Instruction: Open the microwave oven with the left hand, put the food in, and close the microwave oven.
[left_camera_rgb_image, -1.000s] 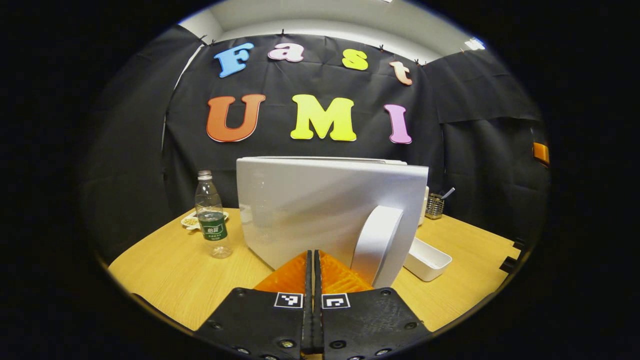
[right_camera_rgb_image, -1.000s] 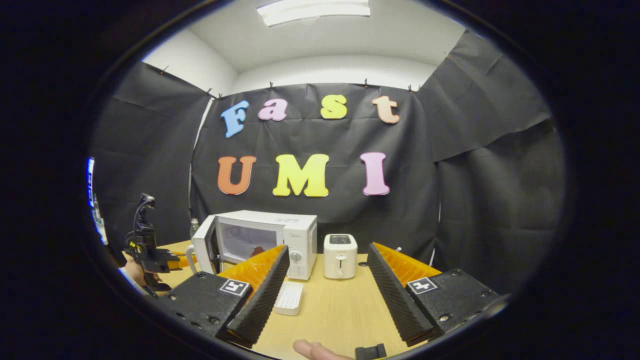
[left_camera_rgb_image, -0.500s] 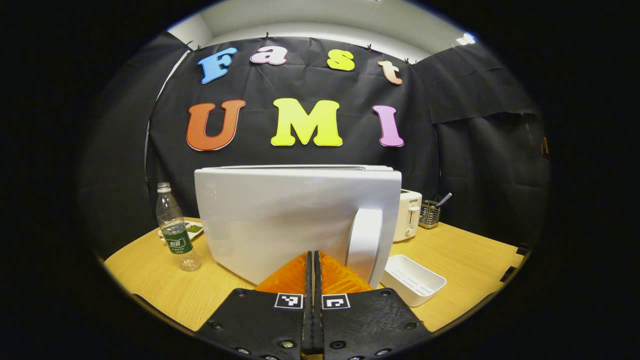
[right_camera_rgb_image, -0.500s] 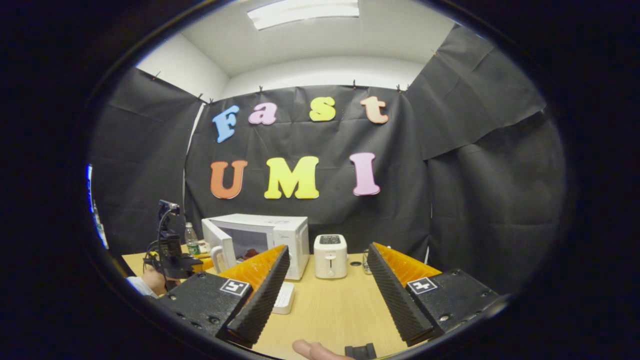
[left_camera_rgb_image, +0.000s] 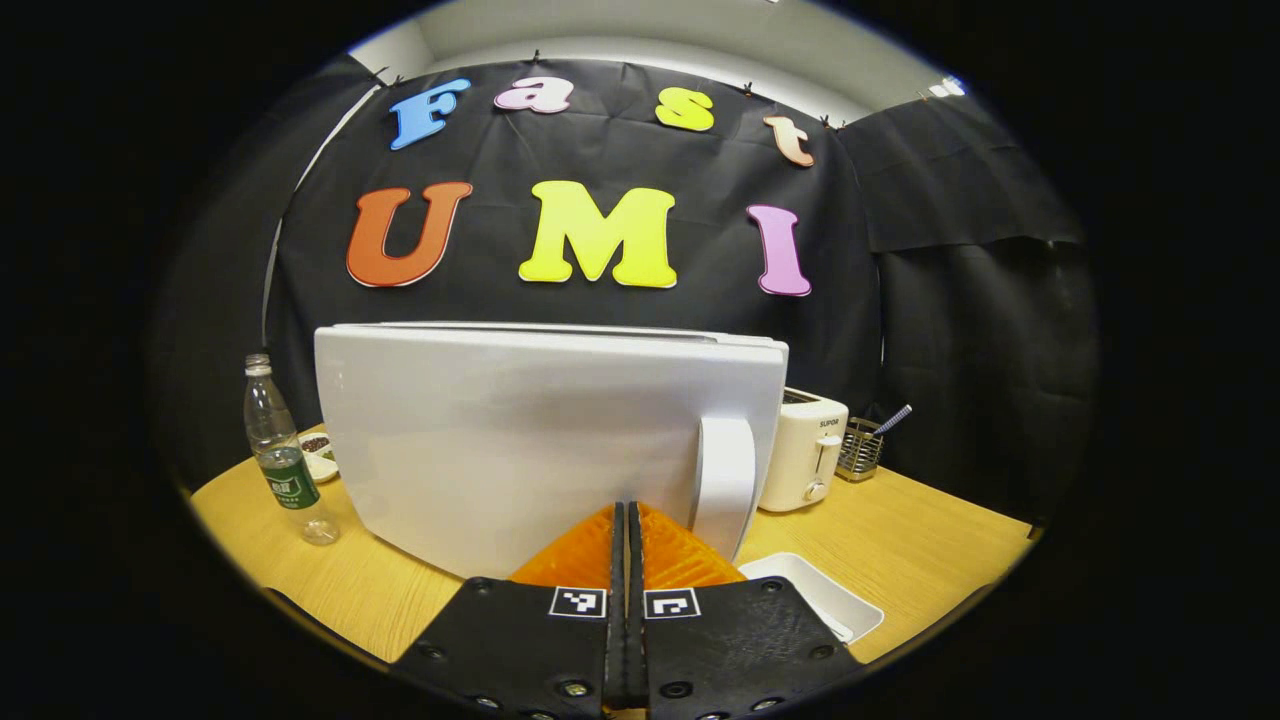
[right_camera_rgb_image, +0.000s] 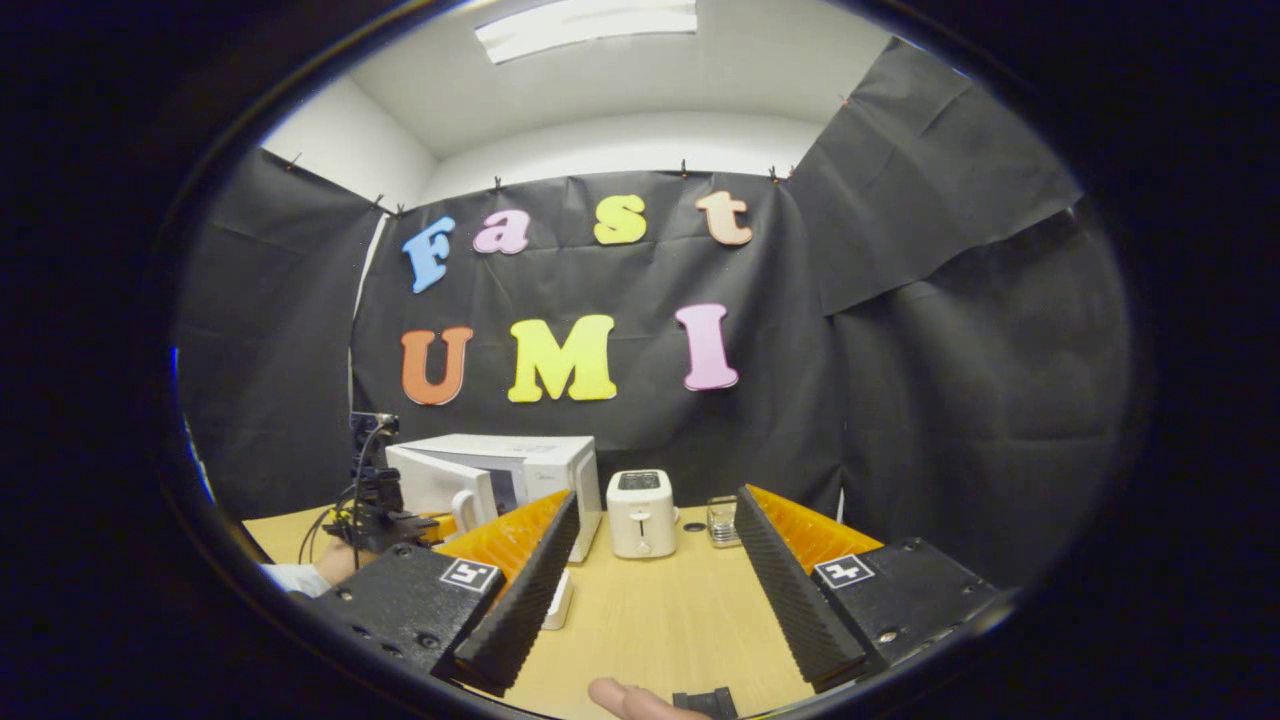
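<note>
left gripper (left_camera_rgb_image: 627, 520) pressed together against the microwave door (left_camera_rgb_image: 520, 440), right gripper (right_camera_rgb_image: 650, 560) held wide apart

the microwave (right_camera_rgb_image: 510, 480) stands on the wooden table (right_camera_rgb_image: 650, 620), its white door right ahead of the left gripper's fingertips and its handle (left_camera_rgb_image: 724, 485) just to their right. whether the door is fully closed i cannot tell. a toaster (left_camera_rgb_image: 805, 455) sits farther right, a white tray (left_camera_rgb_image: 815, 595) low on the right, a water bottle (left_camera_rgb_image: 280, 450) far left. from the right gripper, the microwave lies ahead to the left and the toaster ahead between its fingers. food not visible.

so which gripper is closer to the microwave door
Left. The left gripper sits right at the door, beside its handle, fingers together. The right gripper hangs back over the table, open.
</note>
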